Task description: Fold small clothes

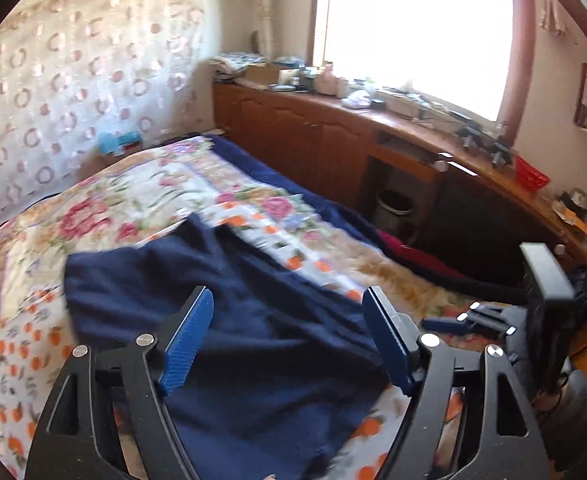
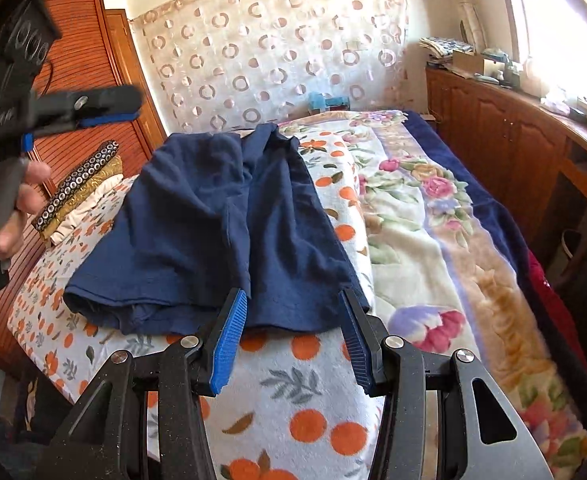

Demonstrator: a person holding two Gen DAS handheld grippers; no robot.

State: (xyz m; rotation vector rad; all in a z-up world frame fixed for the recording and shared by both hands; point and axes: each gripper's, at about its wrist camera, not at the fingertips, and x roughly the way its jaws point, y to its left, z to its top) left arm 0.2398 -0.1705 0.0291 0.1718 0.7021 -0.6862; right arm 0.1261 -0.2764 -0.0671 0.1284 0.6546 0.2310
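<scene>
A navy blue garment (image 2: 213, 220), loosely folded lengthwise with its collar at the far end, lies on the orange-print bed sheet (image 2: 293, 400). My right gripper (image 2: 292, 294) is open at the garment's near hem. The hem lies between its blue pads (image 2: 229, 340) and they do not press on it. In the left wrist view the same garment (image 1: 173, 272) lies beneath my left gripper (image 1: 288, 294), whose jaws stand wide open and empty above the cloth. A hand holds the left gripper (image 2: 131, 106) up in the air at the bed's left side. The right gripper (image 1: 449, 322) shows low at the right.
A floral blanket (image 2: 433, 220) covers the bed's right half. A small stack of folded cloths (image 2: 81, 188) sits by the wooden wardrobe (image 2: 81, 60). A cluttered wooden cabinet (image 1: 313, 136) runs under the window, with a waste bin (image 1: 395, 208) in its gap.
</scene>
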